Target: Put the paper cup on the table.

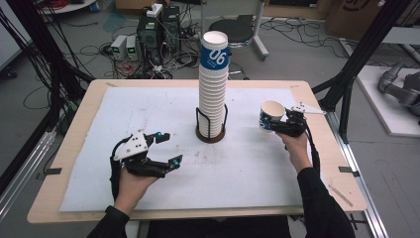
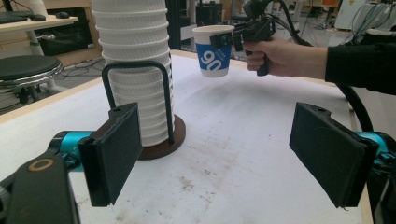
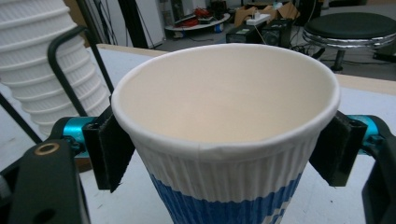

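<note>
Looking down from the high view, a tall stack of paper cups (image 1: 213, 84) is seen standing in a black wire holder (image 1: 211, 130) at the middle of the white mat (image 1: 148, 119) on the table (image 1: 79, 129). Over on the right, a single paper cup (image 1: 271, 116) is held off the mat by the right gripper (image 1: 279, 123) — upright, well apart from the stack. The left gripper (image 1: 167, 148) is held near the left, jaws spread wide, nothing between them.

From the left gripper view, both black pads (image 2: 112, 151) are seen wide apart over bare, slightly stained mat. The stack sits just left of centre on its brown base, and the cup is held up at the far right by the other hand (image 2: 280, 56).

From the right gripper view, the cup's rim is clamped between the two jaws — pressed against its ribbed sides, blue band below. The stack is seen at the left.
</note>
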Demonstrator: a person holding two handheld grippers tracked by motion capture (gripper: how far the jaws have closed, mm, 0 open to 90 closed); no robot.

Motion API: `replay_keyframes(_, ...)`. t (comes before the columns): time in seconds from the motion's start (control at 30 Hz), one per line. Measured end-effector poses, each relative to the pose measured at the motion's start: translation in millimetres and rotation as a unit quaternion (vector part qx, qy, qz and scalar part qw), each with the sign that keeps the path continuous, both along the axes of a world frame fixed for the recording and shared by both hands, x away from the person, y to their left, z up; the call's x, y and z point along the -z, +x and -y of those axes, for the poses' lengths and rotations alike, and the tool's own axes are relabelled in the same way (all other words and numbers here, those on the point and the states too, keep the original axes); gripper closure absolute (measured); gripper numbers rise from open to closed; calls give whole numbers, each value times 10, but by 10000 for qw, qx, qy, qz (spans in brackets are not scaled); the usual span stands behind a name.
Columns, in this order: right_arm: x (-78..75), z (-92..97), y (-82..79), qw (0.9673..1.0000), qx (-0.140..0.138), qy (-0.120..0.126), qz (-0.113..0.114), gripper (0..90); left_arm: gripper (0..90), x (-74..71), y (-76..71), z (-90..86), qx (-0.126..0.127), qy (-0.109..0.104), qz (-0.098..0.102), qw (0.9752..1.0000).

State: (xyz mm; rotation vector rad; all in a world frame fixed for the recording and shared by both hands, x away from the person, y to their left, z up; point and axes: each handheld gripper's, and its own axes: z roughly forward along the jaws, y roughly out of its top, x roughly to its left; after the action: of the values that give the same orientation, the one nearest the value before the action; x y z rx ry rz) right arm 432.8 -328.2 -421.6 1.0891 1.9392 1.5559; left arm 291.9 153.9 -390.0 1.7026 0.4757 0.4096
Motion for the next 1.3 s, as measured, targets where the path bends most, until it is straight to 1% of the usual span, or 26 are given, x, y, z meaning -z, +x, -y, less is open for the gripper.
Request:
replay_keyframes(0.17, 60, -16, 46, 9999, 133, 11, -41, 198, 169, 10, 1, 3, 4, -31, -24, 10000)
replay_keyframes(0.3, 116, -29, 84, 9998, 154, 5, -128, 198, 169, 17, 2, 8, 43, -21, -39, 10000)
replay_keyframes(0.33, 132, -31, 96, 9998, 158, -1, -118, 198, 169, 18, 2, 9, 59, -11, -38, 10000)
replay_keyframes(0.53, 175, -49, 128, 9996, 263, -14, -128, 198, 169, 28, -1, 20, 100, -6, -31, 9999)
replay_keyframes(0.6, 190, -50, 133, 9993, 318, -12, -202, 198, 169, 31, 0, 19, 98, 4, -31, 9999)
replay_keyframes(0.63, 199, -43, 141, 9993, 332, -40, -191, 197, 169, 33, -2, 19, 89, -12, -48, 9999)
replay_keyframes(0.77, 211, -45, 147, 9989, 399, -100, -219, 196, 169, 35, -1, 18, 97, -6, -55, 9999)
replay_keyframes(0.9, 220, -47, 151, 9987, 402, -168, -250, 195, 169, 36, 1, 24, 108, 8, -53, 9999)
replay_keyframes(1.13, 218, -47, 150, 9984, 439, -192, -287, 185, 169, 38, 0, 29, 114, 5, -62, 9999)
replay_keyframes(1.3, 201, -52, 132, 9980, 448, -298, -334, 181, 169, 34, -1, 32, 121, 19, -57, 9999)
